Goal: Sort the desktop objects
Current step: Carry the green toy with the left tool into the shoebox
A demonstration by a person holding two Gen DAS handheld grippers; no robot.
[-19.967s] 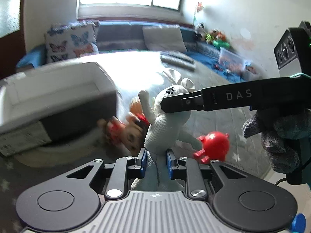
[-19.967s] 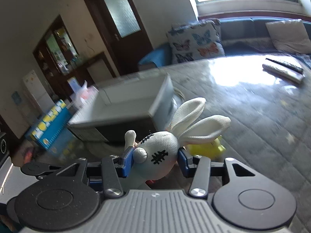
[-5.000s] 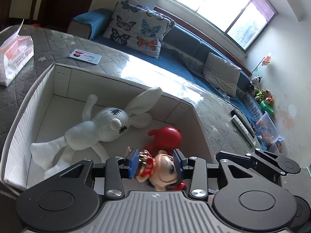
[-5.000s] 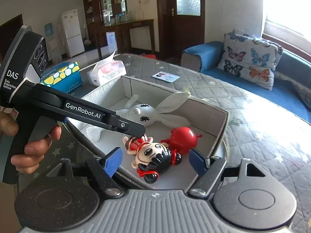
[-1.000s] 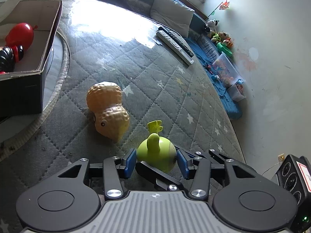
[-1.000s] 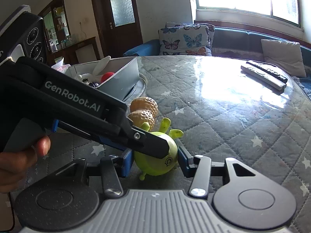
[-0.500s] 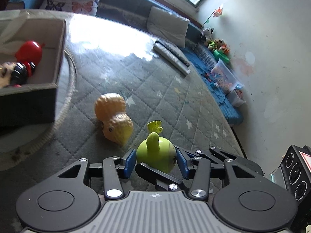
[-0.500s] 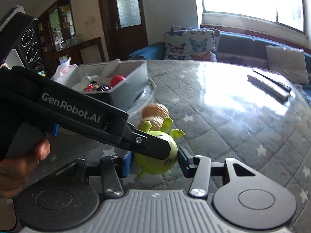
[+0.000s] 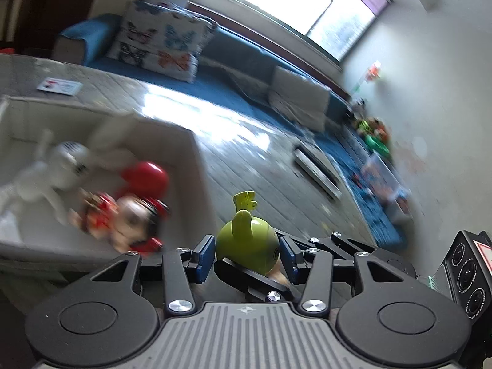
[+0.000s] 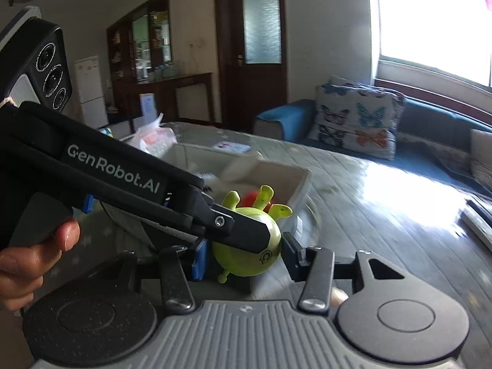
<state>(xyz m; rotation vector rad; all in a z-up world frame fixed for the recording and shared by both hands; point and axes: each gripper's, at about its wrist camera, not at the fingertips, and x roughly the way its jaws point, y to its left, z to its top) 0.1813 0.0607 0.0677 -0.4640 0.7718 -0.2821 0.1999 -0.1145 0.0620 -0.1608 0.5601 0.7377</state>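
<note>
A round green toy (image 9: 247,241) with stubby limbs is lifted above the table, held by both grippers at once. My left gripper (image 9: 247,253) is shut on it across its sides. My right gripper (image 10: 243,255) is shut on the same toy (image 10: 246,258) from another direction, and the left gripper's finger crosses over it. The white box (image 9: 196,166) lies to the left and holds a white rabbit plush (image 9: 58,169), a red round toy (image 9: 146,176) and a big-headed doll (image 9: 129,218). The box also shows in the right wrist view (image 10: 295,181).
Remote controls (image 9: 316,169) lie on the quilted table further right. A small card (image 9: 60,86) lies behind the box. A tissue pack (image 10: 153,138) sits behind the box in the right wrist view. A blue sofa with a butterfly cushion (image 10: 356,120) stands beyond the table.
Both grippers have lifted the green toy off the table and carried it left to the box's edge. The yellow peanut toy has dropped out of view.
</note>
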